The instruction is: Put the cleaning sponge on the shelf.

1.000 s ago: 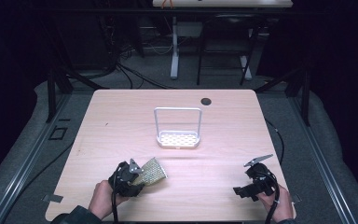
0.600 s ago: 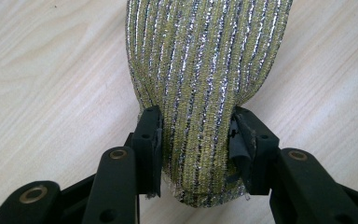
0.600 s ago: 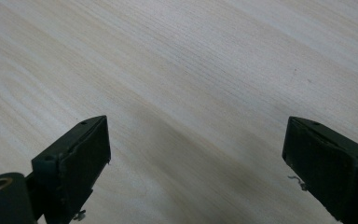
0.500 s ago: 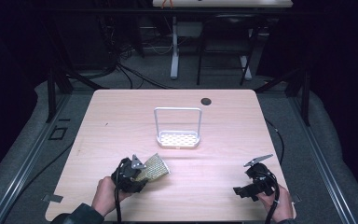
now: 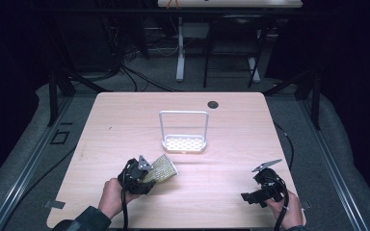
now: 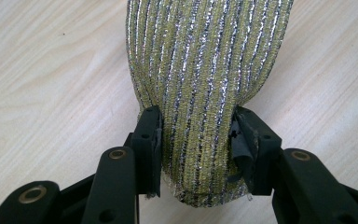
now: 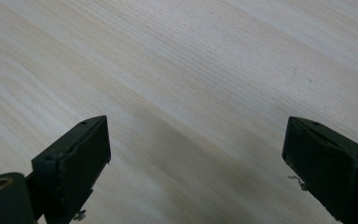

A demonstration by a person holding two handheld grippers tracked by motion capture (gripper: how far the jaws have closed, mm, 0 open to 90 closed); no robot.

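A gold and silver striped scouring sponge (image 5: 163, 168) is held low over the front left of the wooden table (image 5: 125, 120). My left gripper (image 5: 150, 174) is shut on its near end. In the left gripper view the sponge (image 6: 205, 70) bulges between the two black pads, which squeeze its sides, with my left gripper (image 6: 198, 135) just above the wood. My right gripper (image 5: 250, 196) is at the front right, held in a hand. In the right gripper view my right gripper (image 7: 196, 154) stands open, with nothing but bare wood between its jaws.
A white wire rack (image 5: 183, 143) with a perforated base and a tall upright loop stands mid-table, just beyond the sponge. A round black cable hole (image 5: 213, 104) lies near the far edge. Dark floor, cables and table legs surround the table.
My left gripper has carried the sponge slightly toward the rack. The right gripper has not moved.
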